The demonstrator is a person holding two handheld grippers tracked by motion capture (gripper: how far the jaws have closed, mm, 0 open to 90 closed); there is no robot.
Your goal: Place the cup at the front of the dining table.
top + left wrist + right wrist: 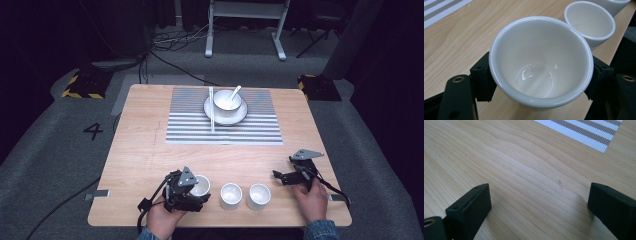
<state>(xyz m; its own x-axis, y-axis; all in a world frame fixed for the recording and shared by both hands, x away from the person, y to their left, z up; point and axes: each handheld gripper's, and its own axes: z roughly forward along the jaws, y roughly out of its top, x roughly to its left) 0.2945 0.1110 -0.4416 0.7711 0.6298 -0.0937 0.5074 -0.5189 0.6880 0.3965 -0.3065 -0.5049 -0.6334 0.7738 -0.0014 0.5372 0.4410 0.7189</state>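
Dark studio surroundings, grey carpet, cables on the floor behind a light wooden table [145, 150]. At its far side a striped placemat [222, 117] is laid, carrying a plate [225, 114] with a bowl [227, 100], a spoon [234, 92] resting in it, and chopsticks [211, 107] alongside.

Three white cups are lined up along the near edge. The leftmost cup [540, 60] is clasped by the left gripper [186, 189], jaws pressed against opposite sides of its wall just under the rim; the cup is seen upright and empty. Whether it is lifted or resting on the wood cannot be told. The middle cup [231, 195] sits just beside it, the third cup [259, 195] next along.

The right gripper [539, 202] is held low over bare wood, jaws spread wide, nothing between them; judged to be kept aside, out of the way of the row.
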